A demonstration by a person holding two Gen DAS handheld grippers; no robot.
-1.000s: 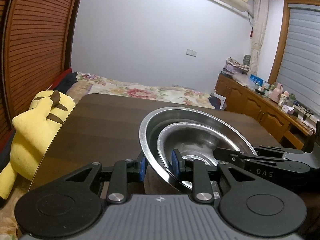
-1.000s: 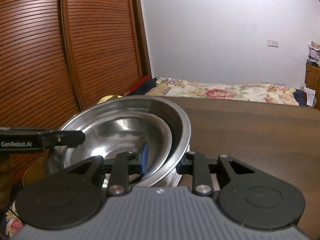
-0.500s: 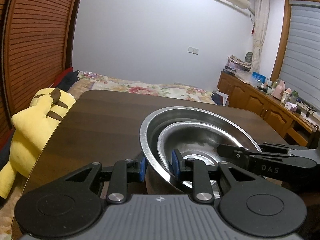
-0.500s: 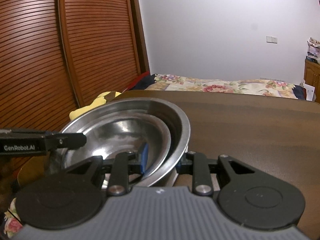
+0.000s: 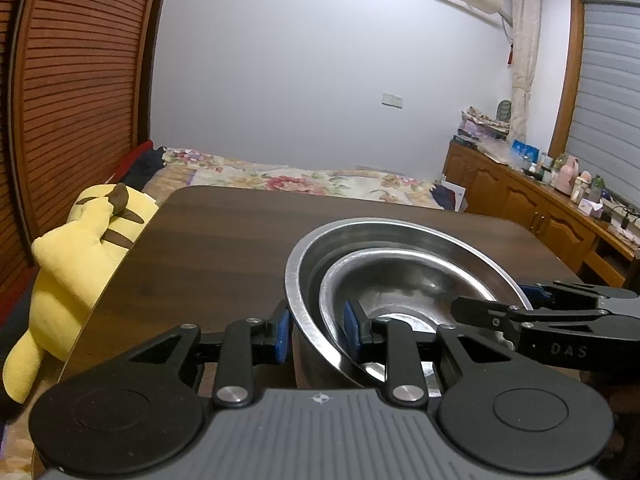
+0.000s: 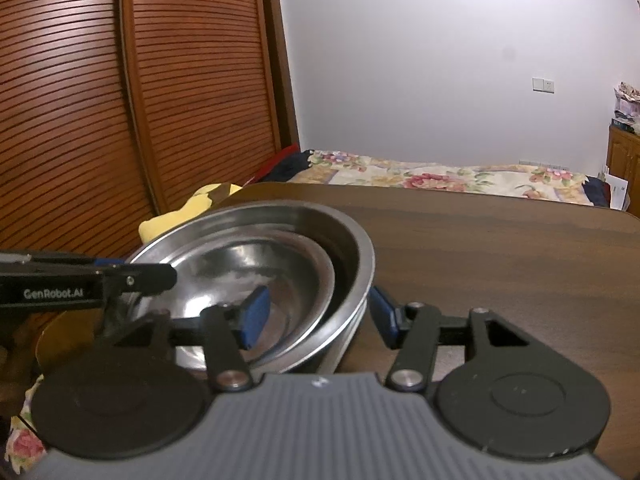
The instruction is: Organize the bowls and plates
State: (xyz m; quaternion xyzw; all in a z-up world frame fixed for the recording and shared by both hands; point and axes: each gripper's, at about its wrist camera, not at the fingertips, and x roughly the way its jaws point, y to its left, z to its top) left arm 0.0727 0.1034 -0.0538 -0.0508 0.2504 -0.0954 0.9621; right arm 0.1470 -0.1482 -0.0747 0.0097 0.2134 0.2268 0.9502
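A large steel bowl (image 5: 420, 240) stands on the dark wooden table (image 5: 224, 248) with a smaller steel bowl (image 5: 400, 280) nested inside it. My left gripper (image 5: 316, 334) straddles their near-left walls, one blue pad outside the large bowl and one inside the small one. Its jaws are opening slightly but still touch the metal. In the right wrist view my right gripper (image 6: 318, 316) straddles the right rim of the large bowl (image 6: 348, 240) and the small bowl (image 6: 248, 260). Its jaws are opening and both pads stand clear of the rim. Each gripper shows in the other's view, the right gripper (image 5: 496, 300) and the left gripper (image 6: 136, 270).
A yellow plush toy (image 5: 80, 256) leans against the table's left edge. Beyond the table lie a bed with a floral cover (image 5: 300, 176) and slatted wooden doors (image 6: 160, 100). A cluttered wooden sideboard (image 5: 540, 208) runs along the right wall.
The right gripper's pads have spread wide apart and come off the bowl rim they were pinching. The left gripper's pads have parted a little. The bowls have stayed where they were.
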